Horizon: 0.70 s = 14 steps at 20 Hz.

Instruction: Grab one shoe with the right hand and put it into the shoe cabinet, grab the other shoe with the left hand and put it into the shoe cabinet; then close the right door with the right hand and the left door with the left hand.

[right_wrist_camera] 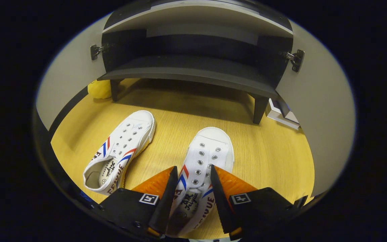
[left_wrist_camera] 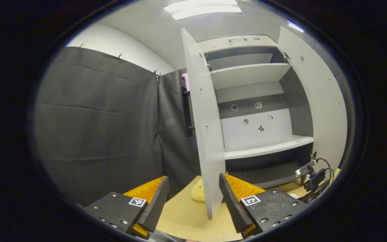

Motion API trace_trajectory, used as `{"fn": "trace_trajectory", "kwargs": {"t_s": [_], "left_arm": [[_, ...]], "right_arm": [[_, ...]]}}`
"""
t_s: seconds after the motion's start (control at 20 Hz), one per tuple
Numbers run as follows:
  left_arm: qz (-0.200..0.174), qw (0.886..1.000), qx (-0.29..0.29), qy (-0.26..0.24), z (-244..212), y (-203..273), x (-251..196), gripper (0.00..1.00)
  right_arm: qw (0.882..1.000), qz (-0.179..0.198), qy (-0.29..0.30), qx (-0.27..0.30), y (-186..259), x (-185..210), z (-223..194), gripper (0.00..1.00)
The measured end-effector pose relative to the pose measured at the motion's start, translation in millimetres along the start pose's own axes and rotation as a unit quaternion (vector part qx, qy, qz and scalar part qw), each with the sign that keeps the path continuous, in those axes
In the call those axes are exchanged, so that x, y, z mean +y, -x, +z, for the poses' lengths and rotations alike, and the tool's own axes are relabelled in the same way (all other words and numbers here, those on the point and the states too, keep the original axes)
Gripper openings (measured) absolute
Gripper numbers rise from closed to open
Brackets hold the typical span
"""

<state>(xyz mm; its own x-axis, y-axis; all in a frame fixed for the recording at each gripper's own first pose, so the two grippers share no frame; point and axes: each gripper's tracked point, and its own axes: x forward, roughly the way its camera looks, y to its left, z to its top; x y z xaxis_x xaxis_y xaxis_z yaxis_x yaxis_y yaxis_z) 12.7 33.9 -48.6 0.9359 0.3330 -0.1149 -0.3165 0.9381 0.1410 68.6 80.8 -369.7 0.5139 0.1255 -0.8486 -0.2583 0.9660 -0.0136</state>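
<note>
Two white canvas shoes with red and blue stripes lie on the wooden tabletop (right_wrist_camera: 274, 158) in front of the shoe cabinet (right_wrist_camera: 193, 72). My right gripper (right_wrist_camera: 192, 168) is shut on the right shoe (right_wrist_camera: 210, 144), its fingers pressing both sides at the lace area, and the shoe appears to rest on the table. The other shoe (right_wrist_camera: 123, 148) lies free to its left, toe towards the cabinet. My left gripper (left_wrist_camera: 193, 178) is open and holds nothing, raised before the cabinet (left_wrist_camera: 254, 111), close to the left door (left_wrist_camera: 207, 134). Both the left door and the right door (left_wrist_camera: 324, 101) stand open.
A yellow soft object (right_wrist_camera: 99, 89) sits by the cabinet's left leg, seen also behind the left door as the yellow object (left_wrist_camera: 198, 191). Small cameras with cables (left_wrist_camera: 311, 174) stand at the right of the cabinet base. A white flat item (right_wrist_camera: 281, 114) lies beside the right leg. Black cloth walls the left.
</note>
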Motion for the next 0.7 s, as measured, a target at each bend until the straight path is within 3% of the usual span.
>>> {"fn": "trace_trajectory", "kwargs": {"t_s": [0.15,0.3,0.35,0.4,0.45,0.5,0.55,0.6,0.7], "left_arm": [[-0.002,1.0,-0.001,-0.001,-0.1,-1.5,0.2,0.87],[-0.001,1.0,0.0,-0.001,-1.5,-2.1,1.3,0.87],[0.0,1.0,-0.001,-0.002,-2.2,-2.8,1.6,0.87],[-0.001,1.0,-0.001,-0.002,-2.1,-3.1,1.1,0.87],[-0.002,1.0,-0.001,-0.002,-2.7,-2.3,1.9,0.87],[-0.002,1.0,-0.002,-0.001,-2.0,-2.5,2.3,0.87],[-0.002,1.0,-0.002,0.0,-2.1,-2.0,2.1,0.87],[-0.003,1.0,-0.002,0.002,-1.9,-1.8,2.0,0.87],[-0.01,1.0,-0.003,0.002,-1.2,-0.9,1.5,0.87]], "right_arm": [[0.999,0.0,0.021,0.024,-7.0,6.3,-17.0,0.6],[0.999,-0.017,0.002,0.04,-14.8,9.7,-18.1,0.45],[0.999,-0.026,-0.006,0.041,-17.1,4.8,-16.6,0.45],[0.999,-0.021,-0.011,0.042,-16.3,7.5,-16.5,0.24],[0.999,-0.008,-0.021,0.033,-23.3,5.1,-14.9,0.27],[0.999,-0.001,-0.019,0.031,-17.7,6.9,-17.3,0.07],[0.999,0.002,-0.033,0.02,-13.6,9.4,-14.8,0.07],[0.999,0.005,-0.033,0.018,-10.4,7.5,-16.5,0.0],[0.999,0.003,-0.033,-0.002,-5.4,3.9,-11.3,0.0]]}}
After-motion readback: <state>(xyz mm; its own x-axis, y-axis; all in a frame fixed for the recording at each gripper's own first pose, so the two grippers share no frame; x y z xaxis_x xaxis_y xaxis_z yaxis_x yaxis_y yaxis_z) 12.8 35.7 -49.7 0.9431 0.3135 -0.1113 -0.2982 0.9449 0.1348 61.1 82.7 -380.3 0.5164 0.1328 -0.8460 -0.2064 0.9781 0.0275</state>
